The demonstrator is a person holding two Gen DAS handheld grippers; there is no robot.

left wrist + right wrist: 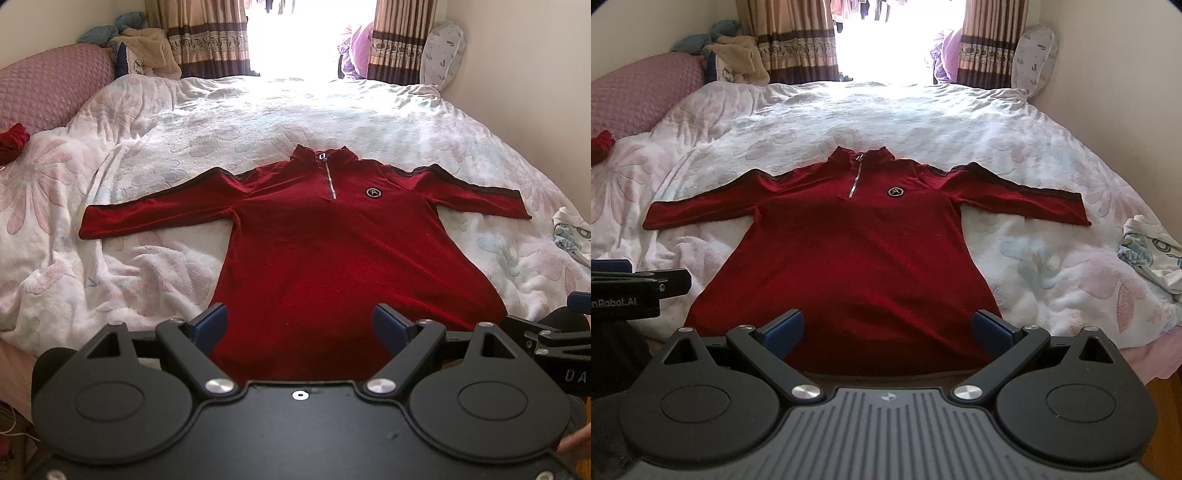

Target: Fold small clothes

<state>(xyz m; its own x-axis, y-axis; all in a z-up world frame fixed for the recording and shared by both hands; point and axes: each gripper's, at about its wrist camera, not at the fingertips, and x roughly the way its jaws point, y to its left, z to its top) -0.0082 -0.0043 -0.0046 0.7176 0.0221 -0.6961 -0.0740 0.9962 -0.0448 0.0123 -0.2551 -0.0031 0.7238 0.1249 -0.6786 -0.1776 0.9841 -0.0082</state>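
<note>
A dark red long-sleeved top (317, 251) with a short zip and a round chest badge lies flat, front up, on the bed, both sleeves spread out sideways. It also shows in the right wrist view (849, 258). My left gripper (301, 323) is open and empty, above the top's hem. My right gripper (888, 328) is open and empty, also over the hem, to the right of the left one. The right gripper shows at the left view's right edge (554, 332); the left gripper shows at the right view's left edge (631, 288).
The bed has a white floral quilt (258, 122). A pale printed garment (1152, 254) lies at the bed's right edge. A red cloth (13, 142) and a pink pillow (51, 88) lie at the left. Curtains and a bright window stand behind. A wall runs along the right.
</note>
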